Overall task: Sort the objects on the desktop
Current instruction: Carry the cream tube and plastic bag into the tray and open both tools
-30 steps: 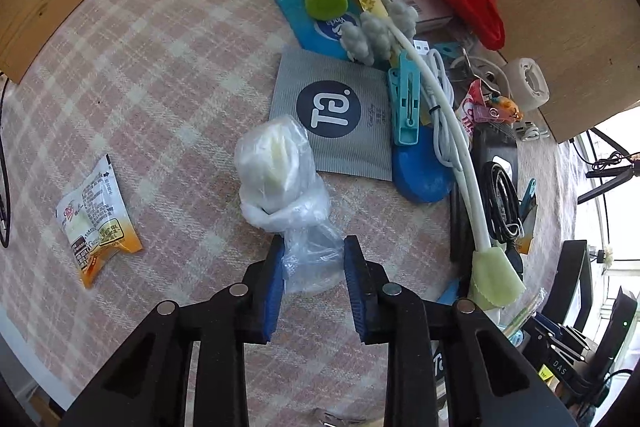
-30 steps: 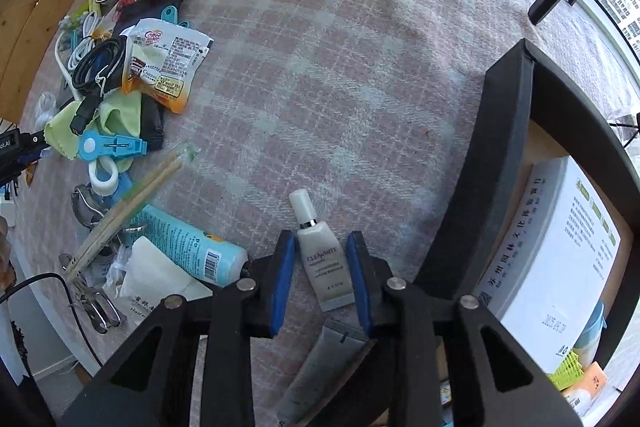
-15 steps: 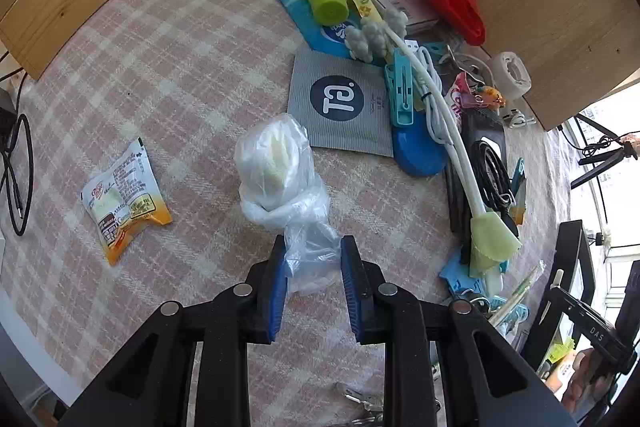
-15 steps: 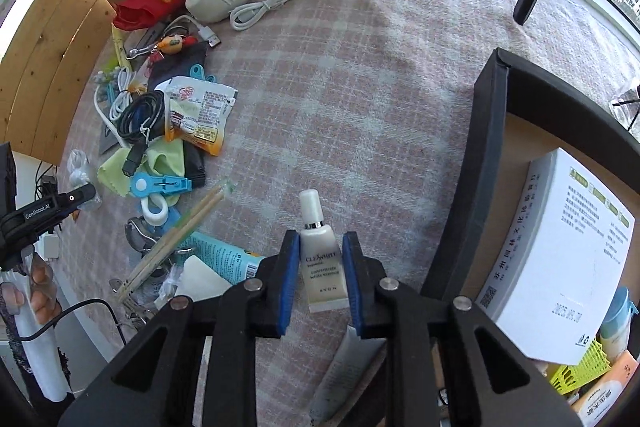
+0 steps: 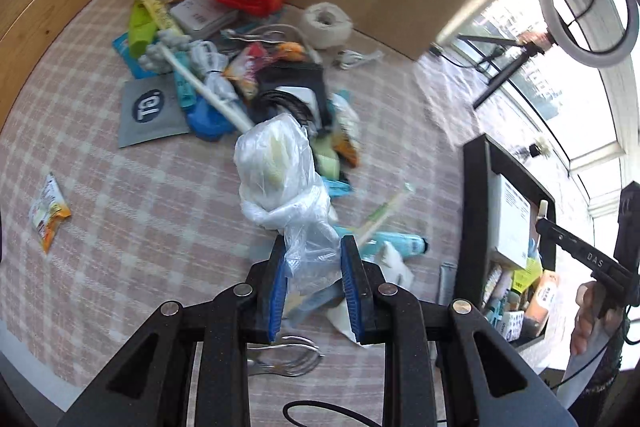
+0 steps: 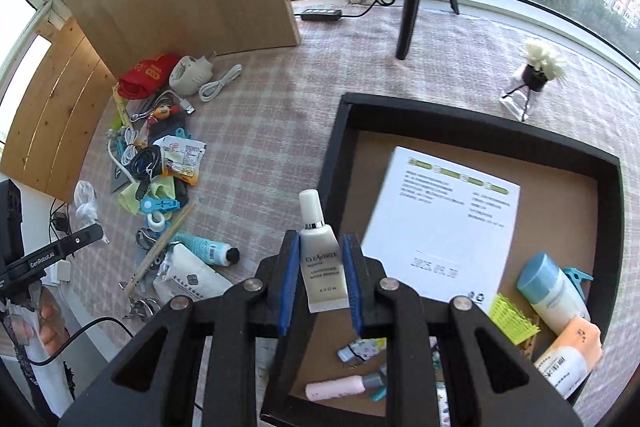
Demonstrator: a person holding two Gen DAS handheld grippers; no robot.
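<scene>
While over clutter (image 5: 256, 75) | L tongs (image 5: 316, 283) clamp bag (image 5: 280, 163) | R tongs (image 6: 320, 279) clamp tube (image 6: 322, 259)

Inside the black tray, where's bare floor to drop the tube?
Free: brown floor along the black tray's far wall, beyond the white printed box. Crowded: near right corner with the blue-capped bottle and the yellow mesh piece; near edge with the pink tube.

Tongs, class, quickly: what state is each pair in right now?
Left tongs: closed on the clear plastic bag.
Right tongs: closed on the white cream tube.
</scene>
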